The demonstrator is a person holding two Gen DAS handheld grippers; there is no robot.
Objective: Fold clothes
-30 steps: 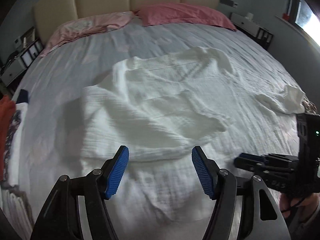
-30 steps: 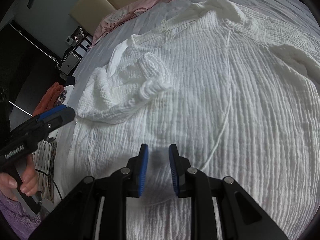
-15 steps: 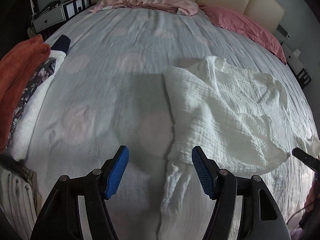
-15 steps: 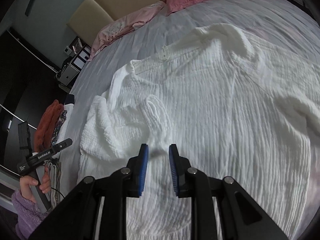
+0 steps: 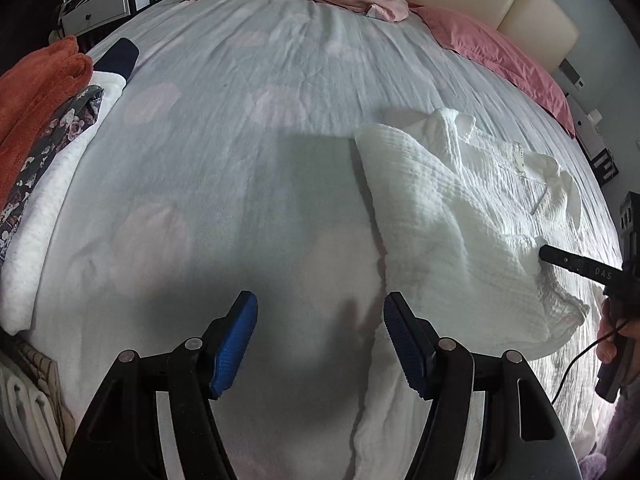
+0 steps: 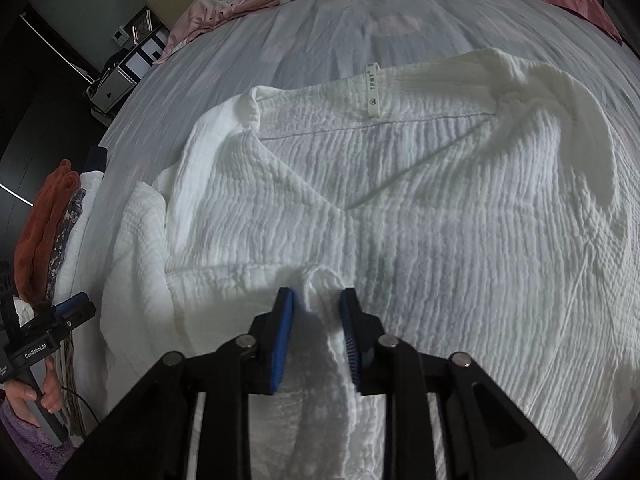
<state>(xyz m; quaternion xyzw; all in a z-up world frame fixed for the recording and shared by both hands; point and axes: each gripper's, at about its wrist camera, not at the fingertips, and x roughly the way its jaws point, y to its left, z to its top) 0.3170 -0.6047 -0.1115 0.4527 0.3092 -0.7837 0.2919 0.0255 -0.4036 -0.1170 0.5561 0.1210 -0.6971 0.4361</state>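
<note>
White crinkled shirt (image 6: 400,208): spread mid-frame on bed (image 5: 240,160); bare sheet at left. Right tool (image 6: 316,332): just closing, clenched on cloth fold. Left tool (image 5: 320,340): released, empty. Shirt's lower hem cut off.

Right gripper (image 6: 316,334) jaws just closing, pinching cloth; left gripper (image 5: 320,344) jaws apart, empty

The white garment (image 6: 420,208) ahead of the right hand-held gripper (image 6: 316,340) is matt crinkled cloth, ribbed all over with fine wavy ridges, and bears a smooth woven label (image 6: 373,89) at its neck. Both that tool and the left hand-held gripper (image 5: 320,344) are matt black plastic with bright metal pivot pins and blue pads (image 5: 236,344) of finely dotted rubbery texture. Left of them lie a fluffy orange towel (image 5: 36,92) and soft, faintly creased grey bedsheet (image 5: 224,120).
</note>
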